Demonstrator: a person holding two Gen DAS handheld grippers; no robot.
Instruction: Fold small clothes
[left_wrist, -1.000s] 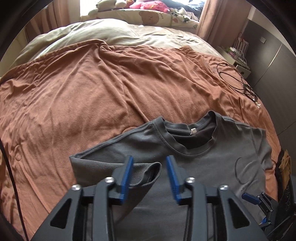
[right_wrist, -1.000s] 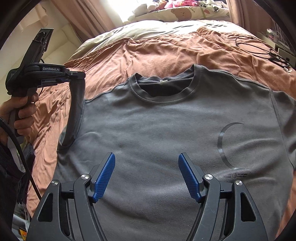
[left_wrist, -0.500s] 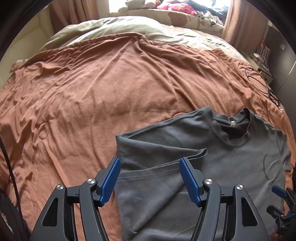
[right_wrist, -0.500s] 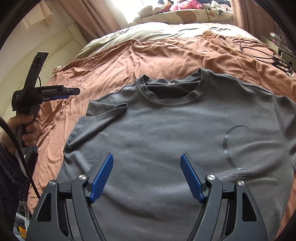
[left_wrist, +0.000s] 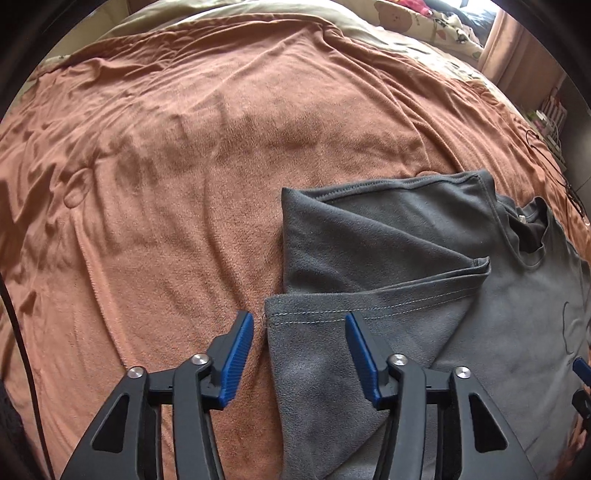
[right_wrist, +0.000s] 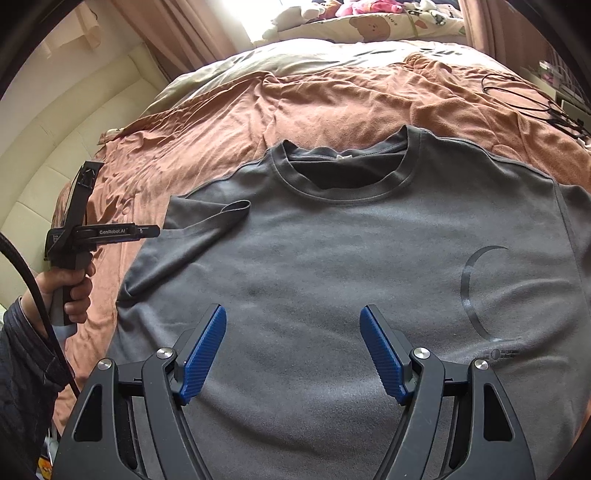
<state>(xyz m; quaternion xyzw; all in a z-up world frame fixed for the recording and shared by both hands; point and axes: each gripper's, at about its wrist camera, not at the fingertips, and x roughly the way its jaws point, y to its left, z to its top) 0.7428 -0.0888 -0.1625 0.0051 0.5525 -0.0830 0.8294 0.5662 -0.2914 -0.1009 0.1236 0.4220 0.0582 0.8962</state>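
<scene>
A grey T-shirt (right_wrist: 332, 258) lies face up on the brown blanket (right_wrist: 332, 96), collar toward the pillows. Its left sleeve (right_wrist: 214, 218) is folded inward onto the chest. In the left wrist view my left gripper (left_wrist: 298, 321) hangs low over the shirt's (left_wrist: 388, 258) left edge. Its jaws are closing, and the stitched corner of the sleeve hem (left_wrist: 280, 314) lies between them without being pressed. The right wrist view shows this left gripper (right_wrist: 147, 232) from the side, held by a hand (right_wrist: 74, 291). My right gripper (right_wrist: 291, 314) stands open above the shirt's belly, holding nothing.
The brown blanket (left_wrist: 166, 184) covers the bed to the left of the shirt and beyond it. Black cables (right_wrist: 532, 99) lie at the far right edge. Patterned pillows (right_wrist: 388, 26) sit at the head. A padded cream wall (right_wrist: 55, 155) runs along the left.
The left gripper let go of the raised sleeve, which now lies folded on the chest. It then moved left and down to the shirt's edge. The right gripper stayed put.
</scene>
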